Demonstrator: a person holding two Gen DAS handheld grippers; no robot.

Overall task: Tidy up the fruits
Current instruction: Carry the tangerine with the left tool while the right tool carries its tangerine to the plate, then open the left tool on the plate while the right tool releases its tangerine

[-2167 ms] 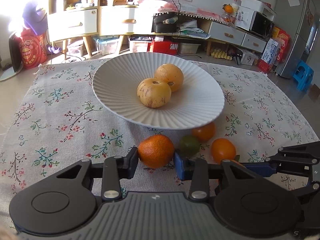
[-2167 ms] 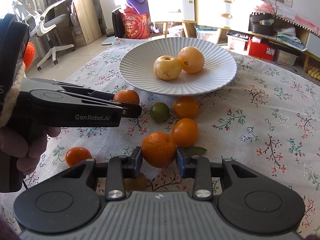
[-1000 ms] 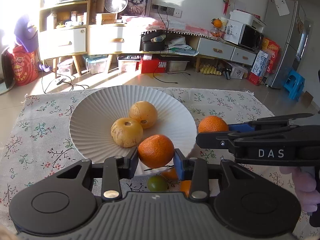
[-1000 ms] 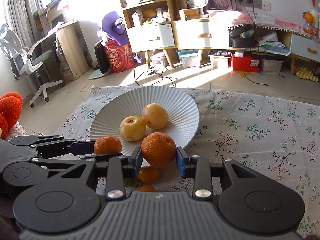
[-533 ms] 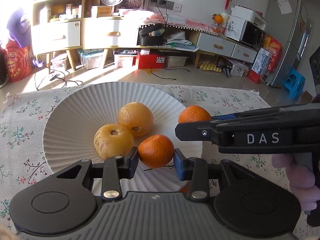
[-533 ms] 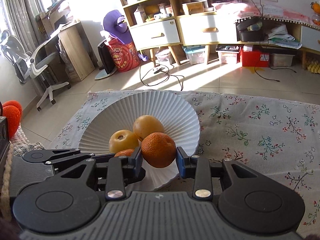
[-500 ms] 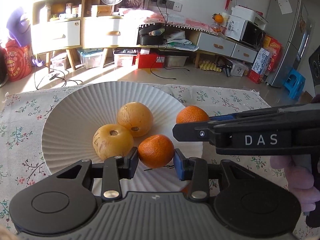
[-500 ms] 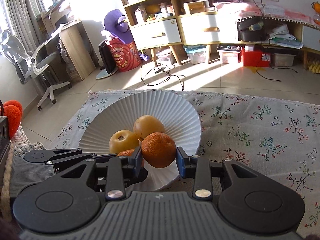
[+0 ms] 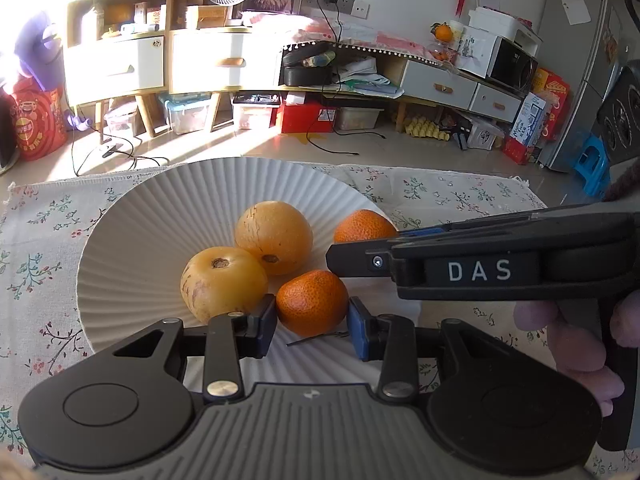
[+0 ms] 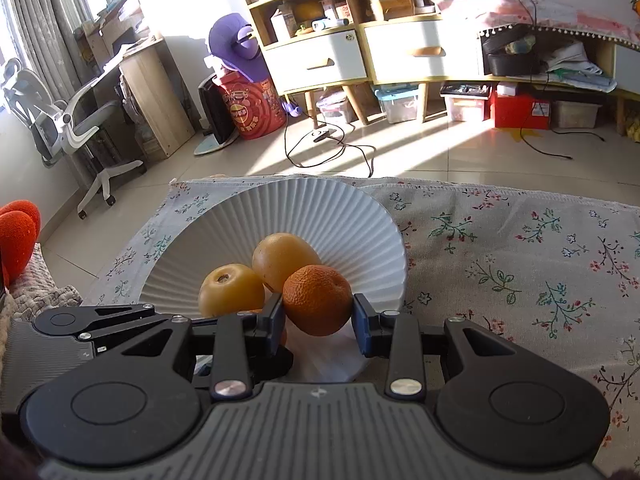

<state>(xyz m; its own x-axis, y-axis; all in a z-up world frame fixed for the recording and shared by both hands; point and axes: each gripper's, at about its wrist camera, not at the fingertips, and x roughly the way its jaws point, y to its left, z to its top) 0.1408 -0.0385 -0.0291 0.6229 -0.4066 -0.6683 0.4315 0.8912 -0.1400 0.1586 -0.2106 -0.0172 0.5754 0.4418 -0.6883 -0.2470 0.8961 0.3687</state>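
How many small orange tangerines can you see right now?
2: one tangerine between the left gripper fingers, another tangerine in the right gripper, both over the white plate. Others may be hidden.

My left gripper (image 9: 312, 326) is boxed in: two yellow fruits (image 9: 224, 282) crowd its left, the right gripper (image 9: 360, 260) bars its right. The plate (image 9: 132, 240) has bare room at its left.

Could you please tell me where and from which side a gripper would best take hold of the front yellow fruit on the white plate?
Grip the front yellow fruit across its widest middle, coming down from above its outer, left-hand side. It is round and smooth, so a hold off the middle could slip. The other yellow fruit touches it behind, and the left gripper with its tangerine crowds its right, over the white plate.
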